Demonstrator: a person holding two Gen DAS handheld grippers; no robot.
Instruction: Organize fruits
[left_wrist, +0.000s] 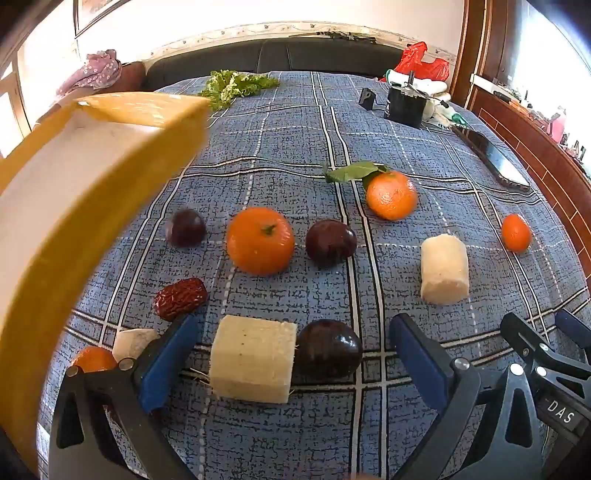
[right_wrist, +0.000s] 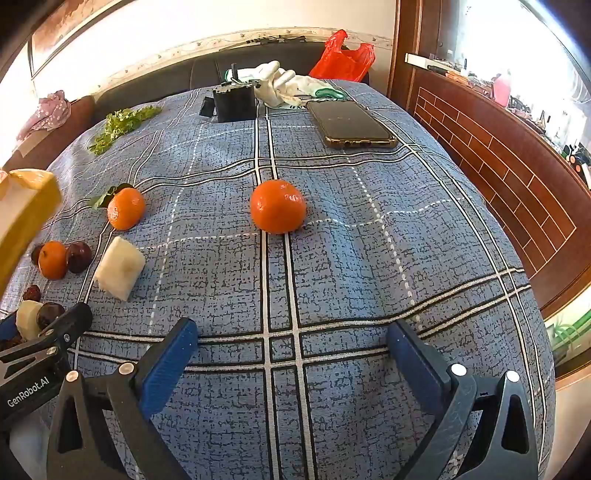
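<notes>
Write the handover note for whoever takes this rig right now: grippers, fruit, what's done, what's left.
Left gripper: open, empty, hanging over a pale cut chunk and a dark plum.
Right gripper: open, empty, over bare tablecloth, facing a lone mandarin.
Fruit: all loose on the cloth. Leafy mandarin, another mandarin between two plums, a red date, a second pale chunk, more pieces at the left edge.
Yellow-rimmed box: left of the fruit; nothing seen inside it.
Done: nothing visibly sorted.
Left: all of it.
</notes>
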